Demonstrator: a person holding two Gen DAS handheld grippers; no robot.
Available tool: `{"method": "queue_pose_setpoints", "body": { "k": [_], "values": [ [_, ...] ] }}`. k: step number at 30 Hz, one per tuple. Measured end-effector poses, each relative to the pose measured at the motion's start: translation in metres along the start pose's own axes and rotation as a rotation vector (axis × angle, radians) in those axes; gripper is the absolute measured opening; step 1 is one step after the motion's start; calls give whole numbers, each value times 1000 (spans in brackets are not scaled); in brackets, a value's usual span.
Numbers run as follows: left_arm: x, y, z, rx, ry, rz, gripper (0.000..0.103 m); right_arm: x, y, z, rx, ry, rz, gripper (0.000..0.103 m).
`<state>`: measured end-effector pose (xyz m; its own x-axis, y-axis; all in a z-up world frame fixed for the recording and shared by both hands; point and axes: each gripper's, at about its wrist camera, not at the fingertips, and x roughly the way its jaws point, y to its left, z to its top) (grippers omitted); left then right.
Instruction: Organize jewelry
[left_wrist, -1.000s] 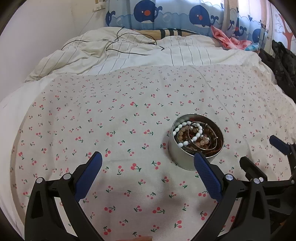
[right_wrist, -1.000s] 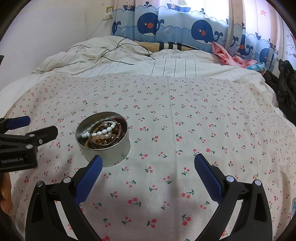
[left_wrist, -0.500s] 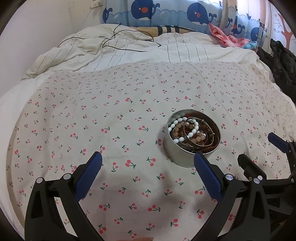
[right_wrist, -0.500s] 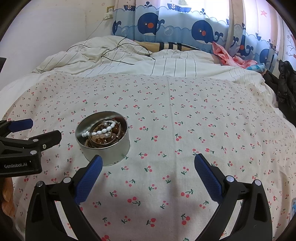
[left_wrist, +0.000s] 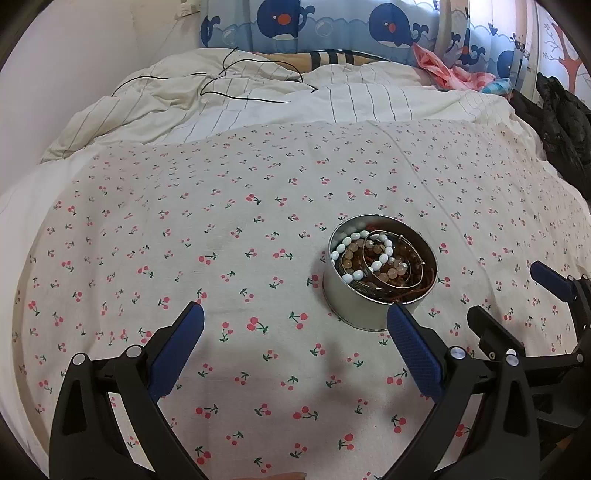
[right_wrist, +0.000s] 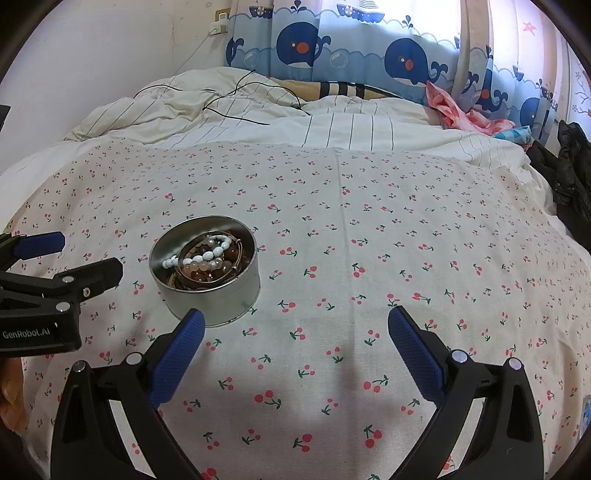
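Observation:
A round silver tin (left_wrist: 356, 308) (right_wrist: 229, 295) stands on the cherry-print cloth (left_wrist: 184, 240) (right_wrist: 406, 240). It holds several bracelets: a white bead bracelet (left_wrist: 354, 254) (right_wrist: 207, 254), peach and brown bead strands (left_wrist: 395, 273) and thin metal bangles. My left gripper (left_wrist: 295, 325) is open just short of the tin, its right finger next to the tin's near wall. My right gripper (right_wrist: 295, 325) is open over bare cloth to the right of the tin, its left finger by the tin's base. Each gripper shows at the edge of the other's view. Nothing is held.
A striped white duvet (left_wrist: 295, 103) (right_wrist: 332, 125) with a black cable (left_wrist: 240, 85) lies bunched behind the cloth. Whale-print curtains (right_wrist: 351, 48) hang at the back, pink fabric (right_wrist: 454, 110) beside them. Dark clothing (left_wrist: 561, 118) sits at the right edge.
In the left wrist view the tin has drifted left and upward as my left gripper moved back and tilted. The right gripper has barely moved. Both stay open.

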<state>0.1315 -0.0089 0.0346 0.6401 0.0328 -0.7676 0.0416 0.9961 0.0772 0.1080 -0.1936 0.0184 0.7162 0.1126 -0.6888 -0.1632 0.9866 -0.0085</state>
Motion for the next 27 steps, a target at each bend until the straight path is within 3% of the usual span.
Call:
{"method": "queue_pose_setpoints", "body": {
  "k": [8,15,22,27],
  "values": [
    [0,-1,-1,-8,1,-1,95,0,1,0,-3,3,1,95],
    [-7,2,-4,-29,-63,28,95,-1,1,0,-2,2,1,95],
    [6,13,0,-69,24,-8,95,0,1,0,-3,3,1,95],
    [8,12,-1,-66,36,-16,95,0,1,0,-2,5,0,95]
  ]
}}
